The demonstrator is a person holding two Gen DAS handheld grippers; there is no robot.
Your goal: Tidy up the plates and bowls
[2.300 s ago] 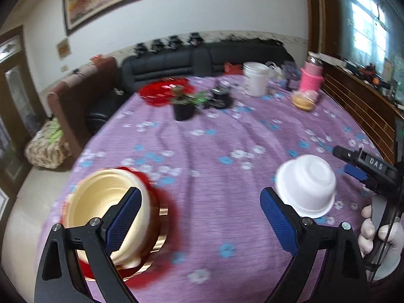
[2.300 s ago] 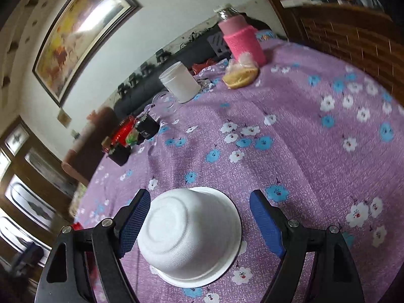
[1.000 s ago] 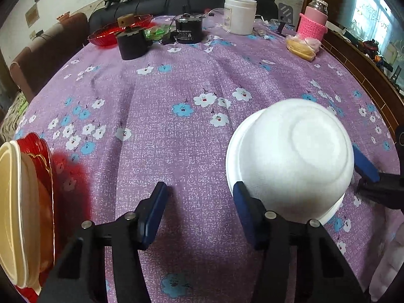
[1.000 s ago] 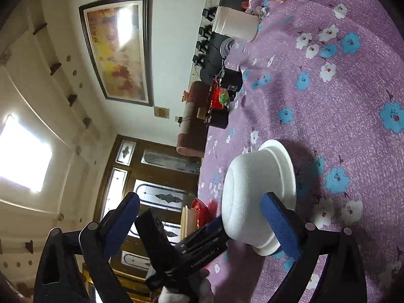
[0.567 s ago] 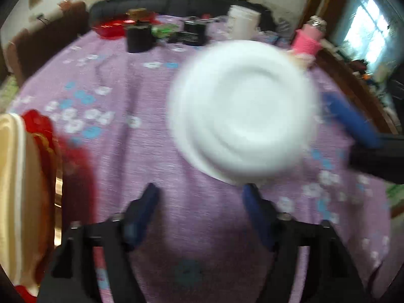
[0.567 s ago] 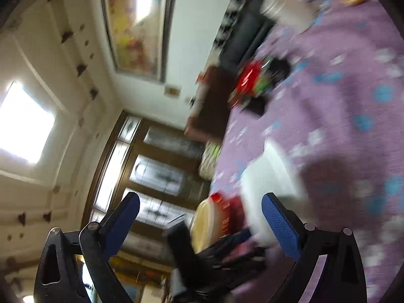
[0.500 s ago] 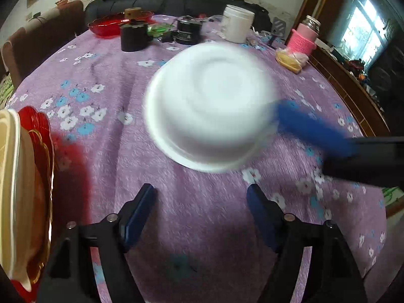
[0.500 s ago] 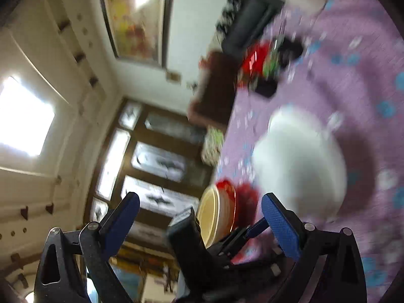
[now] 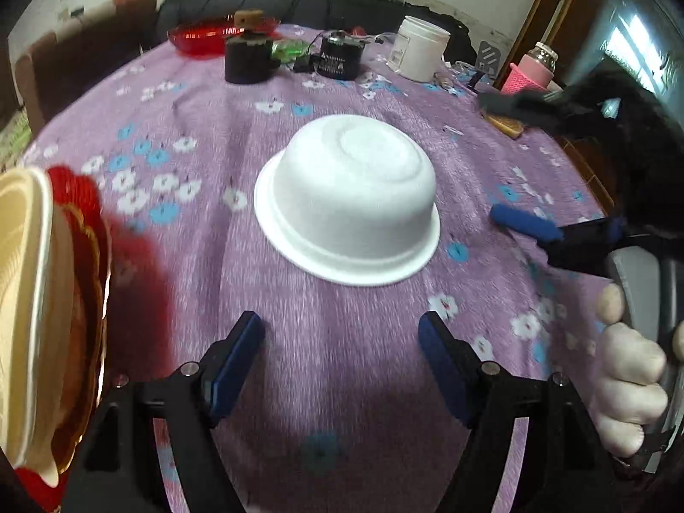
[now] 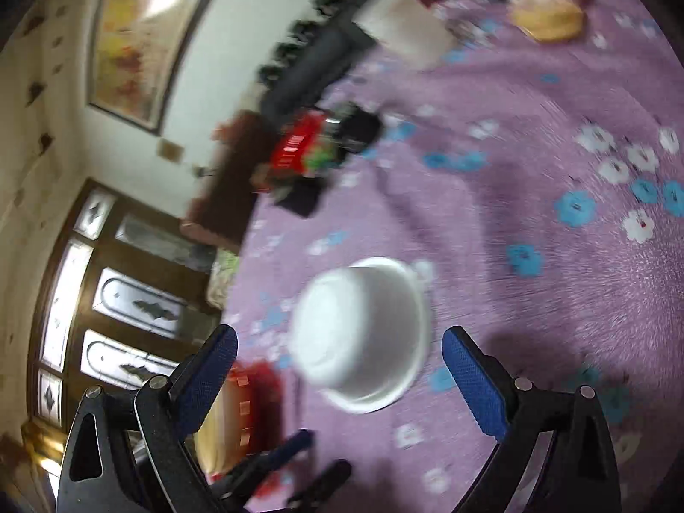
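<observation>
White foam bowl point(image 9: 348, 196) sits upside down, rim flat on the purple floral tablecloth point(image 9: 342, 384), straight ahead of the left gripper point(image 9: 342, 361) and clear of it. Left gripper's jaws are spread wide with nothing between the blue pads point(image 9: 233, 361); the bowl lies beyond the fingertips, roughly centred on the gap.

Right gripper point(image 10: 340, 378) is also wide open and empty. In its blurred view the same bowl point(image 10: 363, 333) lies ahead between the finger lines, not touching either pad. From the left wrist view the right gripper point(image 9: 538, 179) comes in from the right; one blue fingertip point(image 9: 523, 222) hovers near the bowl's right rim with a gap between them, and the other finger sits higher and farther back, blurred. The person's right hand point(image 9: 628, 384) grips the handle at the right edge.

To the left of the left gripper, a cream bowl point(image 9: 21, 312) rests in a red plate with gold trim point(image 9: 89, 290), probably stacked; the frame edge cuts the stack.

Far ahead across the table: red dish point(image 9: 201, 36), black cup point(image 9: 246, 62), black canister point(image 9: 340, 57), white tub point(image 9: 421, 49), pink-sleeved bottle point(image 9: 534, 70). A dark sofa point(image 9: 299, 2) stands behind the table.
</observation>
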